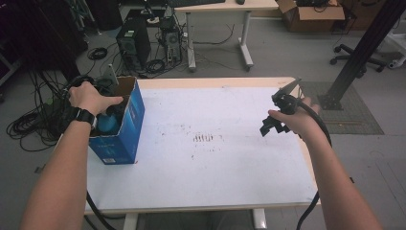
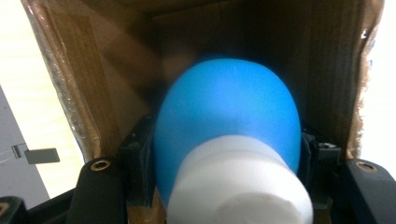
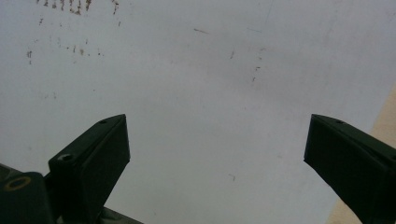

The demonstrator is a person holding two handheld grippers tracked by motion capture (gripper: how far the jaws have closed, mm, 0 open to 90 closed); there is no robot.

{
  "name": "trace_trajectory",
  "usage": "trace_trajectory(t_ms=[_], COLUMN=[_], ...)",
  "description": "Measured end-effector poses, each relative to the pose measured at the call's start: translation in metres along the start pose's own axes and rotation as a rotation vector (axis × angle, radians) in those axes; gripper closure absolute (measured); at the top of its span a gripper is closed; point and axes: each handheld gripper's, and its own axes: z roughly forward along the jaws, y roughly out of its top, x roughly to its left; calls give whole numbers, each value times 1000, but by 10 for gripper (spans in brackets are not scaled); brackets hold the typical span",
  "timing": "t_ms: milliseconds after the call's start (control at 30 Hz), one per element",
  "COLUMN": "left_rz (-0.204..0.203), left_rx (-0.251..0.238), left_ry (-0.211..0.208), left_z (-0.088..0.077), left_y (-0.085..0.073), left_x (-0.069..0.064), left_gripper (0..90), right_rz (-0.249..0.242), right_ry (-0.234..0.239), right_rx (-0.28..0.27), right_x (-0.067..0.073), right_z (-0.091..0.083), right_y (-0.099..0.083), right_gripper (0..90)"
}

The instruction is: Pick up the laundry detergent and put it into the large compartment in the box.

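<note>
Our left gripper (image 2: 224, 158) has its fingers clamped on the bulb (image 2: 227, 121) inside the box (image 1: 125, 122). We judge lifting out comes next; right gripper (image 3: 217, 154) fingers apart.

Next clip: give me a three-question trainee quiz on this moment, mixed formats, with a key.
1. True or false: the right gripper is holding something.
2. What sits between the left gripper's jaws?
A. a blue bulb-shaped object with a white neck
B. a red cup
C. a cable
3. Fill in: the left gripper reaches into the open top of the blue ____ at the table's left edge.

Key: 1 false, its jaws stand wide apart over bare tabletop; 2 A, the blue bulb-shaped object; 3 box.
</note>
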Motion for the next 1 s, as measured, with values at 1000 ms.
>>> trace_trajectory(t_ms=[1000], left_rz=[26], left_rx=[-75], left_ry=[-23], left_z=[-59], left_y=[-7], left_x=[-14], left_gripper=[239], right_rz=[6], right_ry=[0], right_rx=[-14], right_x=[3], right_z=[-9], right_y=[-9], right_gripper=[73])
